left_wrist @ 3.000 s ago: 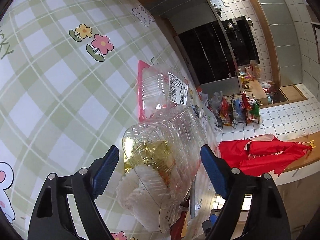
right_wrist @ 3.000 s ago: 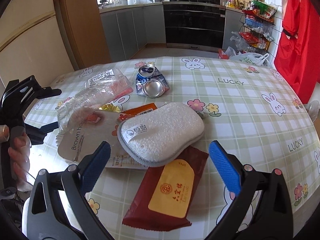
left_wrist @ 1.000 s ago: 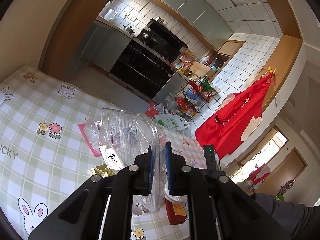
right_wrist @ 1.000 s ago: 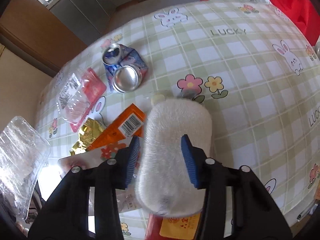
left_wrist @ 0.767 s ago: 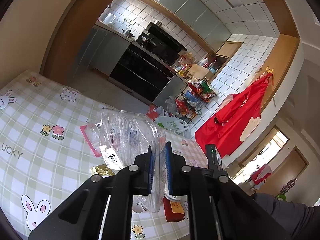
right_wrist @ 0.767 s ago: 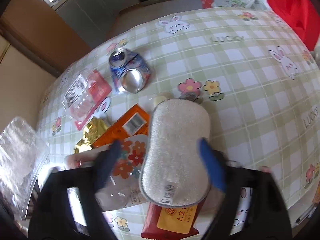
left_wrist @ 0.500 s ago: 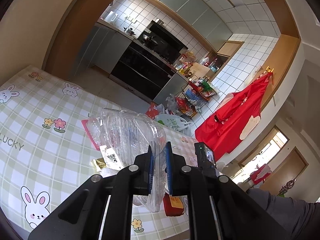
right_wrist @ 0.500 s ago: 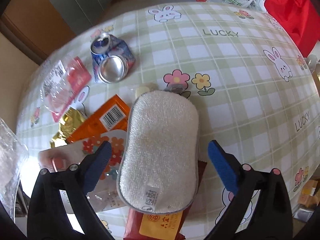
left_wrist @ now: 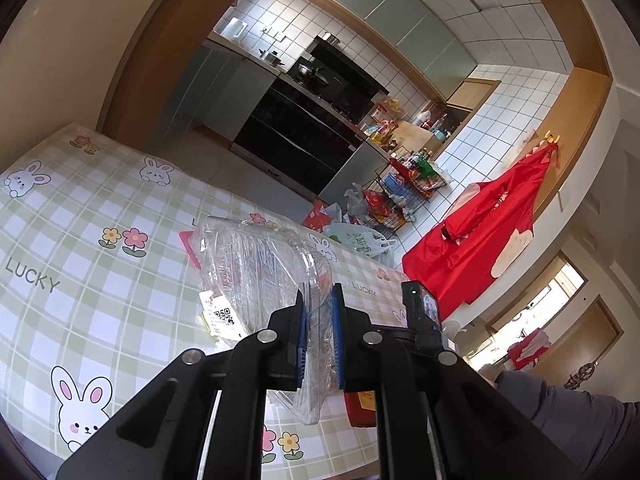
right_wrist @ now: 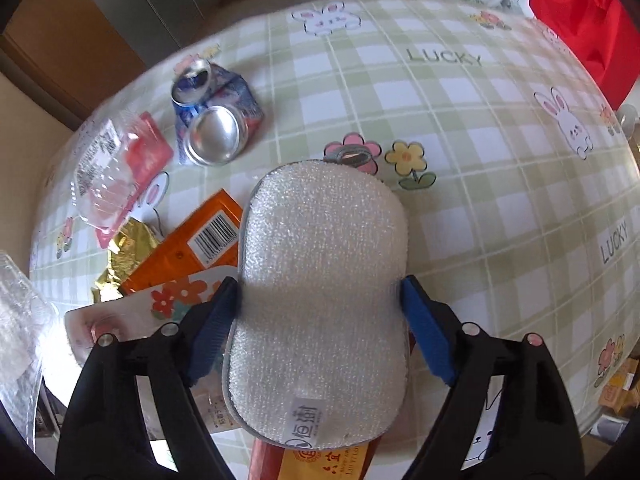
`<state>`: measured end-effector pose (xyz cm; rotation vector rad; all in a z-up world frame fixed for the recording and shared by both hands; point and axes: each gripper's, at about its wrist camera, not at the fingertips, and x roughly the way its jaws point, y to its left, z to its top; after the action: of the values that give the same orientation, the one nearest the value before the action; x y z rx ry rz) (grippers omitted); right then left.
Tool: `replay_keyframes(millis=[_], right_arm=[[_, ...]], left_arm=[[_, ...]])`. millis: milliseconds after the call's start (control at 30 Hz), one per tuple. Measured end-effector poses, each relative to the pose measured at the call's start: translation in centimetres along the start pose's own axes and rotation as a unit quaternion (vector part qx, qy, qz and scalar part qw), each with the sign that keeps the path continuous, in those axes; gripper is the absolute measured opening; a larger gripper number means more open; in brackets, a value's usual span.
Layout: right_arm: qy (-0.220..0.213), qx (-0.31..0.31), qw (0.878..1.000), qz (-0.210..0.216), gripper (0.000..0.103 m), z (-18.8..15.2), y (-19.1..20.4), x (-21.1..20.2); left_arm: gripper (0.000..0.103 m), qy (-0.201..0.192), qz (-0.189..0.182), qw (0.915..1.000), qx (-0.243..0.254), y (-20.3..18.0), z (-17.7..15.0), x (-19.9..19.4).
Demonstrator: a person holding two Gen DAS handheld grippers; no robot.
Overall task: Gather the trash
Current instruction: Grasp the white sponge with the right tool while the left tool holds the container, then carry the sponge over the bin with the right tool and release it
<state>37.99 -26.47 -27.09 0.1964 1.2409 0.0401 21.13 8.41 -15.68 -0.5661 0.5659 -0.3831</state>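
My left gripper is shut on a crumpled clear plastic container and holds it above the checked tablecloth. My right gripper has closed its blue pads on both sides of a white sponge that lies on the trash pile. Around the sponge lie a crushed blue can, a clear and red blister pack, gold foil, an orange packet, a floral white pouch and a red packet. The clear container also shows at the left edge of the right wrist view.
The round table's edge curves close on the right. A red apron hangs beyond the table. A kitchen with a black oven and a wire rack of goods lies behind it.
My right gripper has dropped onto the sponge and closed from wide open to gripping its sides. My left gripper keeps hold of the clear container, lifted off the table since three seconds ago.
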Motion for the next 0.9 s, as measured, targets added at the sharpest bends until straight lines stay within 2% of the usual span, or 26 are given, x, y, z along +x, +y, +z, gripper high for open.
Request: replay_keyframes(millis=[167, 267, 533, 900], right_arm=[[-0.072, -0.012, 0.997, 0.037, 0.081, -0.9, 0.1, -4.2], [-0.119, -0.039, 0.991, 0.054, 0.081, -2.3, 0.8, -7.1], [-0.237, -0.08, 0.963, 0.104, 0.081, -8.4, 0.4, -15.1], [-0.31, -0.115, 0.934, 0.134, 0.081, -19.2, -1.1, -21.2]], left_arm=[[0.011, -0.002, 0.012, 0.9999, 0.009, -0.3, 0.1, -0.3], [0.011, -0.005, 0.013, 0.9998, 0.015, -0.8, 0.1, -0.9], [0.011, -0.007, 0.004, 0.9993, 0.037, -3.0, -0.4, -3.2], [0.011, -0.001, -0.016, 0.998, 0.061, -6.9, -3.4, -7.2]])
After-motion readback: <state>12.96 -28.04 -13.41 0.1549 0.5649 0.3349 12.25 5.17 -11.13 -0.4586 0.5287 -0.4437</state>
